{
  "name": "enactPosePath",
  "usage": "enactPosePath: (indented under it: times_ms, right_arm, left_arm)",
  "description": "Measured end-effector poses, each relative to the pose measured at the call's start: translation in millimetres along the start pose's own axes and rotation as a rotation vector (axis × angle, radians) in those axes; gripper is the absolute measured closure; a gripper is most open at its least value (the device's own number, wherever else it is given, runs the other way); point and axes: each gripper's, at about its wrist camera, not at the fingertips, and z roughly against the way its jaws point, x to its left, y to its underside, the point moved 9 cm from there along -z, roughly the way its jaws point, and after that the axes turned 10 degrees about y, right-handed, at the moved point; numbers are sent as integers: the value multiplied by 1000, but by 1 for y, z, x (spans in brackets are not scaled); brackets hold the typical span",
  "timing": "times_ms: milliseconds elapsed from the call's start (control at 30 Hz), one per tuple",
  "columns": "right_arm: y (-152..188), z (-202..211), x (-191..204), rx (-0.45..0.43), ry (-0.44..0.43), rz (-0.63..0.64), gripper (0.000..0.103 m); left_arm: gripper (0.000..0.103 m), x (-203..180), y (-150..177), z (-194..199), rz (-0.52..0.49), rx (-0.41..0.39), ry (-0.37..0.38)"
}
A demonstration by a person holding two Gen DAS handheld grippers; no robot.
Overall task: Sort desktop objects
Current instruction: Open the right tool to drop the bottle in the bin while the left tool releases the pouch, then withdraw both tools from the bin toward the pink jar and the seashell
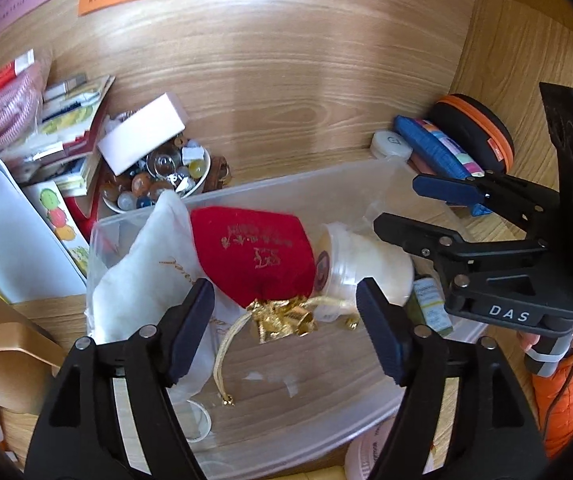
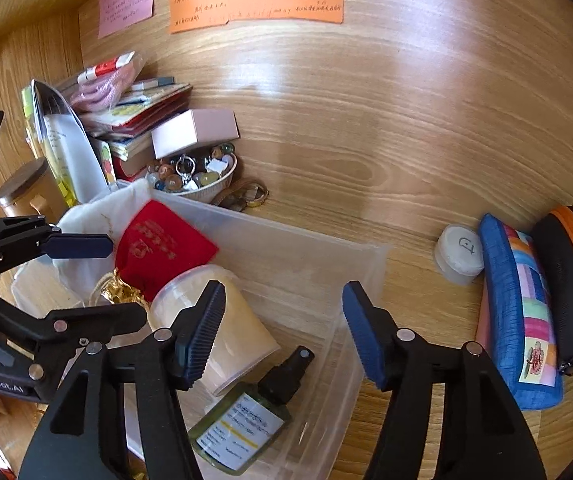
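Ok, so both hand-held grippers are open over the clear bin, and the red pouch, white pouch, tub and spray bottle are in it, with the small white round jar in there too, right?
Not quite. The small white round jar stands outside the clear bin, on the desk beside the blue pencil case, as the right wrist view shows. The rest holds.

wood-grain desk [image 2: 366, 128] | glare patches | wooden side panel [image 1: 526, 40]

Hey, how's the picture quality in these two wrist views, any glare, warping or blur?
Left wrist view: strong fisheye bending, dark corners, soft sheen on the wooden desk, red pouch sharp. Right wrist view: same warping, a bright glare patch on the desk, spray bottle label slightly soft.
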Motion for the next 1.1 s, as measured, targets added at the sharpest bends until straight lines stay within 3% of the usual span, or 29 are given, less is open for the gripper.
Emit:
enactPosePath:
  times_ms: [267,433,733,867,1100]
  right_arm:
    - [-8,21,-6,-32,18,-21,44]
    - [-11,45,-5,-73,35,-33,30]
    - [-9,94,4,-143,54,-28,29]
    - [-7,117,11,-178,69,-18,24]
    - [0,151,29,-236,77,-3,21]
  left_arm:
    - [28,-10,-4,23,-43,-30,-30]
    - [21,-18,-6,47,-68,-78,-59]
    - [19,-30,-6,84,-91,-152,-98]
    - [10,-33,-4,104,-93,-194,-114]
    - [10,-28,6,144,-85,-259,-155]
